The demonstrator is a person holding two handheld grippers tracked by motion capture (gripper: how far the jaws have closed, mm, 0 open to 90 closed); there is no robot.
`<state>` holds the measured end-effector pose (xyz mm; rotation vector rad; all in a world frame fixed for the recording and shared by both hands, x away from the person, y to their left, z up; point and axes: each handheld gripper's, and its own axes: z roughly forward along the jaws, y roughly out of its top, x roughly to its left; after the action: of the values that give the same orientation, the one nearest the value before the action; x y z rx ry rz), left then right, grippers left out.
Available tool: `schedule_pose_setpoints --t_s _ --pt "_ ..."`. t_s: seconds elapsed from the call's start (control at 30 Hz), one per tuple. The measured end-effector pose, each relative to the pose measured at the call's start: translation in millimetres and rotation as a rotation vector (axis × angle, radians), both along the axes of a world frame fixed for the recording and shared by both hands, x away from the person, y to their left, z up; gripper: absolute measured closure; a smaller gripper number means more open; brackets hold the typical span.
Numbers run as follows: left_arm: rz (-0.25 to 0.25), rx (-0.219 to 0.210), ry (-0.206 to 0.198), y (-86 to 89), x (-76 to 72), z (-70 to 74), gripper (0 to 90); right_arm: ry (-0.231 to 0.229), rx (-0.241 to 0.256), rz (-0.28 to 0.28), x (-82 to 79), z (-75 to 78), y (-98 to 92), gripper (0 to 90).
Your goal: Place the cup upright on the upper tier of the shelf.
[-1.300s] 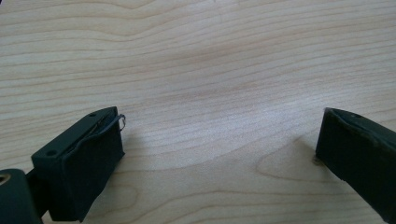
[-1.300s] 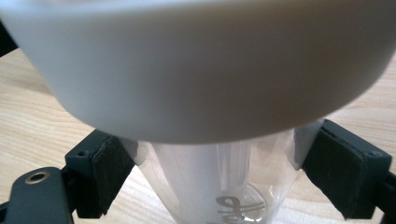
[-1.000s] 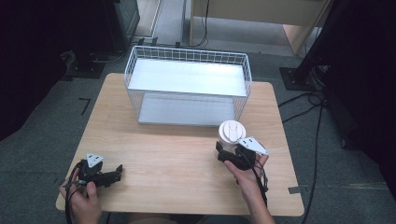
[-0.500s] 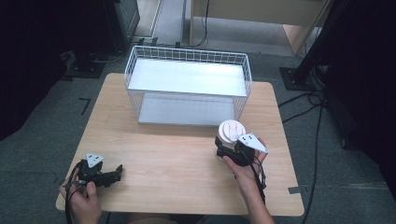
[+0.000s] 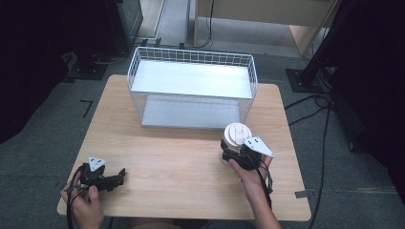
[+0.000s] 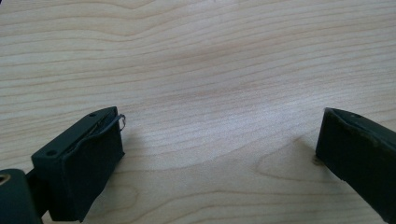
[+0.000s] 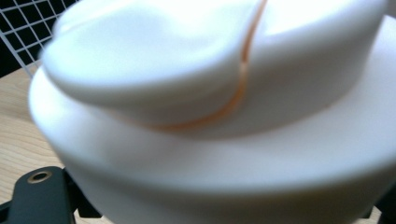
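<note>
Your right claw [image 5: 230, 151] grips the white lidded cup [image 5: 237, 134].
The cup stands upright, lower right; the wire basket [image 5: 192, 56] waits just above. Your left claw [image 5: 117, 176] rests wide open, empty.

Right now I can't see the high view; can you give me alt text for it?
The right claw holds a white lidded cup near the right side of a wooden table, just in front of a white wire basket. The left claw rests open near the table's front left corner, holding nothing.
</note>
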<state>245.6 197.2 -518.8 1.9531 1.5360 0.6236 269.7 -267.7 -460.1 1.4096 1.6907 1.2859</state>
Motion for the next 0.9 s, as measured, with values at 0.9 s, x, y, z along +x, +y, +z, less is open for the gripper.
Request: schedule_pose_setpoints --t_s 0.9 --pt "0.001 0.0 0.0 -0.1 0.0 0.0 1.1 -0.067 -0.009 0.073 1.5 30.5 20.8 14.7"
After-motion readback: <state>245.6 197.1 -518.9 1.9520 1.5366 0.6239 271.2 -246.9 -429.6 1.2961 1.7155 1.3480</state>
